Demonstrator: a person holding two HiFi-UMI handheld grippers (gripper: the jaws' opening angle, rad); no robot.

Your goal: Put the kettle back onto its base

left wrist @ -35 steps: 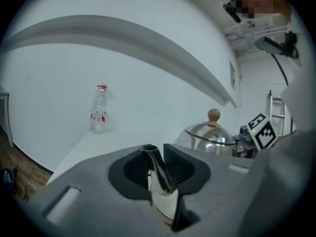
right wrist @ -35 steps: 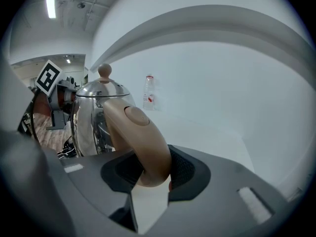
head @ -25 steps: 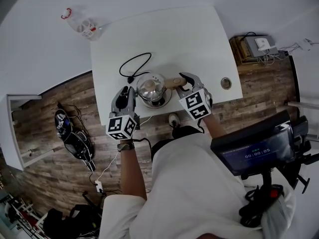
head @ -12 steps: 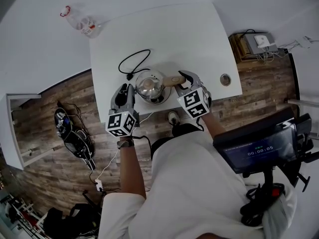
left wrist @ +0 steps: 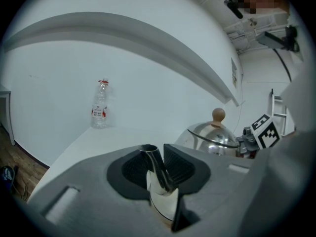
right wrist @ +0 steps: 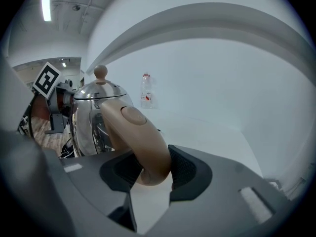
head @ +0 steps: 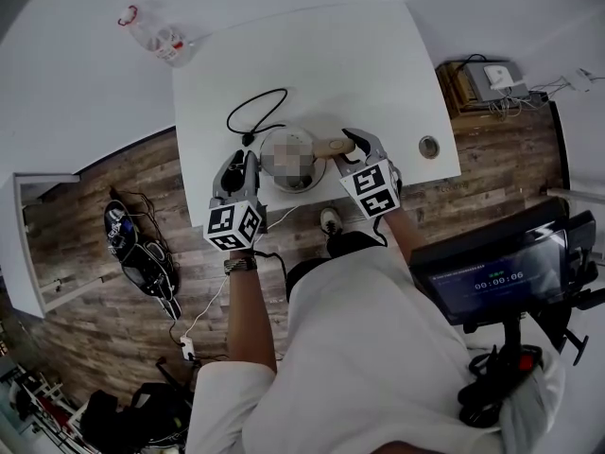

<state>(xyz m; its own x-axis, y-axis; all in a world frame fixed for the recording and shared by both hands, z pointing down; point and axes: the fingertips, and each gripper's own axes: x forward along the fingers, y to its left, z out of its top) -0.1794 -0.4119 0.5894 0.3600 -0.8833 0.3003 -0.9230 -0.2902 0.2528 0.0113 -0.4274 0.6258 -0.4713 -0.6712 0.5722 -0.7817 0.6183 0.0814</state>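
bottle (head: 156, 38): clear with a red cap, just past the far left corner of the desk (head: 359, 64).
cable (head: 255, 113): black, looped on the desk, just behind the kettle and to its left.
left gripper (head: 244, 157): clenched on the kettle's spout (left wrist: 159, 176). The thin steel spout stands pinched between the ribbed pads (left wrist: 133, 170).
kettle (right wrist: 91, 117): shiny steel, upright, near the desk's front edge between the two grippers. A round wooden knob (left wrist: 218, 114) tops its lid, the spout points left and the handle points right.
base: cannot be told apart under the kettle. Both gripper views hide the kettle's underside.
handle (right wrist: 143, 147): tan and curved, reaching down into the right gripper's jaws.
right gripper (head: 352, 142): released, its jaws having just been opening. The handle is between them, against the right pad, with a dark gap at the left one.
grommet (head: 428, 147): round hole in the desk, near the front right corner and well apart from the kettle.
screen (head: 492, 277): dark, at the person's right.
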